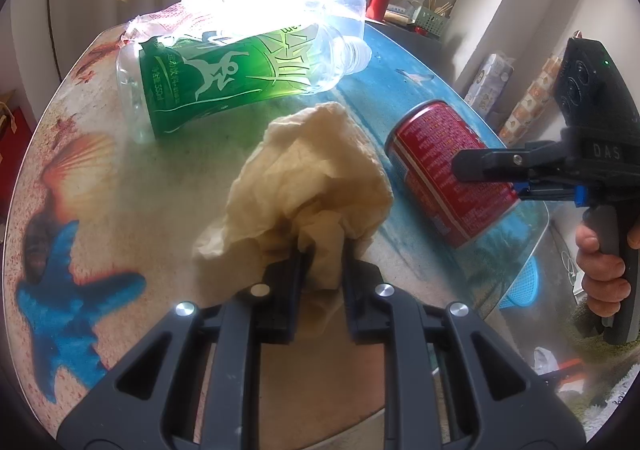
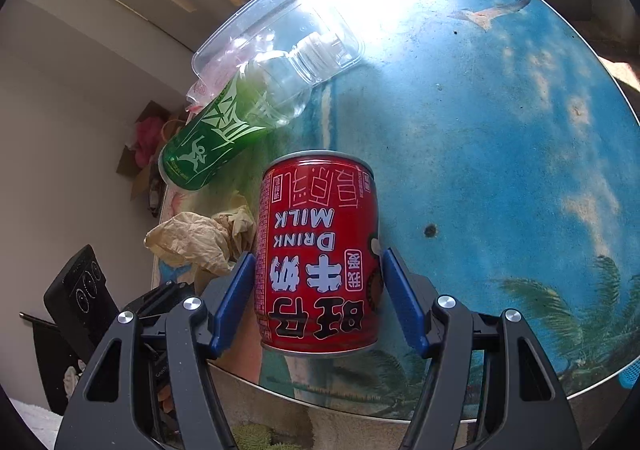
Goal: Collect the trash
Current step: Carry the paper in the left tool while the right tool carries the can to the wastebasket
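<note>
With the left gripper (image 1: 322, 258) pinching the crumpled tissue (image 1: 316, 173) mid-table, the right gripper (image 2: 318, 290) straddles the red milk can (image 2: 320, 254) lying near the table (image 2: 500, 129) front edge, jaws wide, so it should close squarely across the can's middle before lifting.

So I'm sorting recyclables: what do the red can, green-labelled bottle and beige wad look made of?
Red can: likely metal, glossy print, silvery rims. Bottle: clear thin plastic with a shiny green film label. Beige wad: crumpled matte paper, probably tissue or napkin, with soft creases.
</note>
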A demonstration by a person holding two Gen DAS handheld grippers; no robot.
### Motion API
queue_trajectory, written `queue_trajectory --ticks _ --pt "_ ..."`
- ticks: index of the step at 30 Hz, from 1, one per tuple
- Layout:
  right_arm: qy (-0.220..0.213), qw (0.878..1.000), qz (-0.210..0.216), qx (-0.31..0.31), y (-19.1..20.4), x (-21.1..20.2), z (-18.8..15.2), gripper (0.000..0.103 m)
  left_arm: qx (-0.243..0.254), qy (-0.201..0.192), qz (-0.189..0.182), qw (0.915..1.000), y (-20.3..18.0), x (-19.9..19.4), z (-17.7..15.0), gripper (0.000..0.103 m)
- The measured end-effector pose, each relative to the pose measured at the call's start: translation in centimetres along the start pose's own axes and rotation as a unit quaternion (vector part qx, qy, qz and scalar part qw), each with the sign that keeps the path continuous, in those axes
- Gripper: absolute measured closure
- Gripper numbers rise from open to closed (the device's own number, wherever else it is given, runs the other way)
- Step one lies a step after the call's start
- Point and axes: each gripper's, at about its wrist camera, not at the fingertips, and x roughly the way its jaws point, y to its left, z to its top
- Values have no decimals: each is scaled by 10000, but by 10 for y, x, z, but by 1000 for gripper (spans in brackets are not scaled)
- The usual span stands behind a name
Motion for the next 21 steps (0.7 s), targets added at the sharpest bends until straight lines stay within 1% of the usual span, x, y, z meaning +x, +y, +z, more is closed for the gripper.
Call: queue_trajectory --ticks 4,9,11,16,21 --pt "-48 10000 -32 -6 0 -2 -7 39 -19 14 -15 10000 2 1 1 84" --pt "-125 9999 -63 -89 3 0 -10 39 38 9 88 10000 -2 1 2 84" --pt "-158 9998 -44 -88 3 0 -11 39 113 14 162 9998 -5 2 1 87" --pt "-212 9991 259 276 -7 -2 -12 39 231 83 387 9990 -13 3 4 88" --pt "-360 9976 462 362 -8 -13 -15 39 177 24 339 9993 -13 -4 7 89"
